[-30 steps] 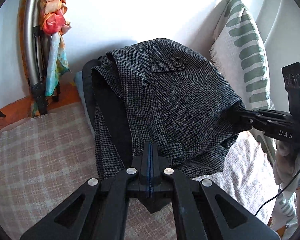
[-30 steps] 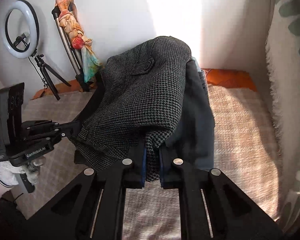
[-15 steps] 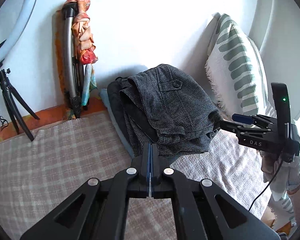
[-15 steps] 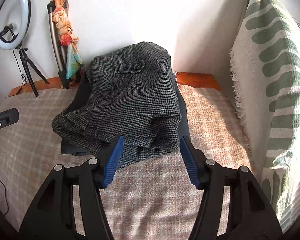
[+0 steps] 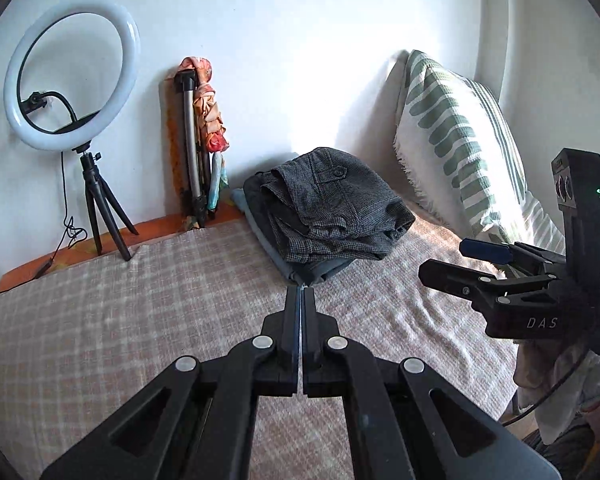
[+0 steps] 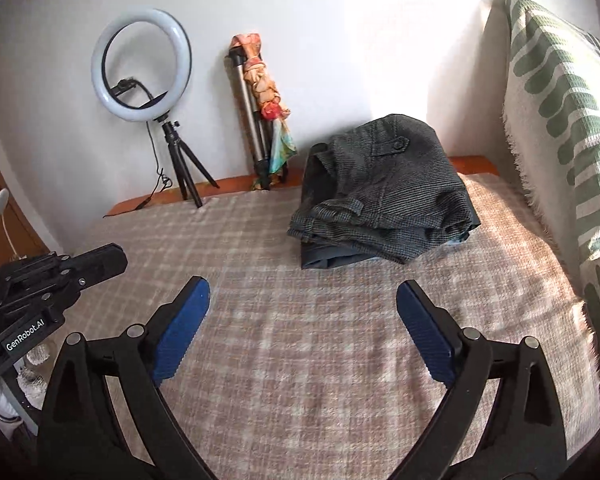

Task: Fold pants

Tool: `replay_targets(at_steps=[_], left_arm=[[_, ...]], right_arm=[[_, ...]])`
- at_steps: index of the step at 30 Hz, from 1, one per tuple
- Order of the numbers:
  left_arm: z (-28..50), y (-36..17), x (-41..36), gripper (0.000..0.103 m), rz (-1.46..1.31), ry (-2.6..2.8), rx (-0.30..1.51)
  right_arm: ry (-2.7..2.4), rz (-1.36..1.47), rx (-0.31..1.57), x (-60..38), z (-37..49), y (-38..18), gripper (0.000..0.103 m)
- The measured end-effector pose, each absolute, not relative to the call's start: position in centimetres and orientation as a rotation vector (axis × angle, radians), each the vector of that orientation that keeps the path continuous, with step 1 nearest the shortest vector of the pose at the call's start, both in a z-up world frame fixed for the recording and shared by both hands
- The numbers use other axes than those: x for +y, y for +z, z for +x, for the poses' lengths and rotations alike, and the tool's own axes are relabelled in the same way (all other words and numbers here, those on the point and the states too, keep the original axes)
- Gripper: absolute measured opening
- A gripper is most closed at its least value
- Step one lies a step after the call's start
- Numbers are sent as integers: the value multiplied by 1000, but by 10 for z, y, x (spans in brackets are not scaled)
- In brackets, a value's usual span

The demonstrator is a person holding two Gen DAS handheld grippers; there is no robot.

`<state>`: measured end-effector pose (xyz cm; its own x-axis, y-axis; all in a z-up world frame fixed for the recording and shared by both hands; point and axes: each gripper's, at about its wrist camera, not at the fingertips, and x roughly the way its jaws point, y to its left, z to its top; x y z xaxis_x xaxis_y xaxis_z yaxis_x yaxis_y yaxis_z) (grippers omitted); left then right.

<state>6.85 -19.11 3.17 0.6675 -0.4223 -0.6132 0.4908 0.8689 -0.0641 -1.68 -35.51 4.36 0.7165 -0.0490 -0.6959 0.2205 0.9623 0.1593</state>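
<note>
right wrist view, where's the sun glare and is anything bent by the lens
Right wrist view: sunlight washes out the wall above the folded pants and brightens the blanket by the pillow; room edges bow outward. Left wrist view: the same bright wall patch, dark rounded corners.

- The checked blanket (image 6: 300,360) on the bed lies bare across its near and middle stretch, open to a gripper from the front and from the left edge.
- The folded pants (image 6: 384,196) sit on a stack at the far edge toward the right corner, blocking that spot.
- A green-patterned pillow (image 6: 560,120) stands upright along the right edge, walling off that side.
- Beyond the far edge, against the wall, a ring light (image 5: 70,76) on its tripod and a folded tripod wrapped in a scarf (image 5: 198,140) close off the back left.
</note>
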Motion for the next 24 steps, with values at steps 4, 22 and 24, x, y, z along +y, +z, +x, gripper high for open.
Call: replay_targets(at_steps=[4, 22, 24], left_arm=[[51, 19, -173, 0, 106, -499, 688], [27, -4, -118, 2, 136, -280, 642], [23, 0, -115, 2, 129, -288, 632]], right_arm=[[-159, 195, 738, -322, -28, 46, 96], [-248, 112, 685, -278, -37, 24, 96], [-256, 102, 684, -277, -38, 23, 96]])
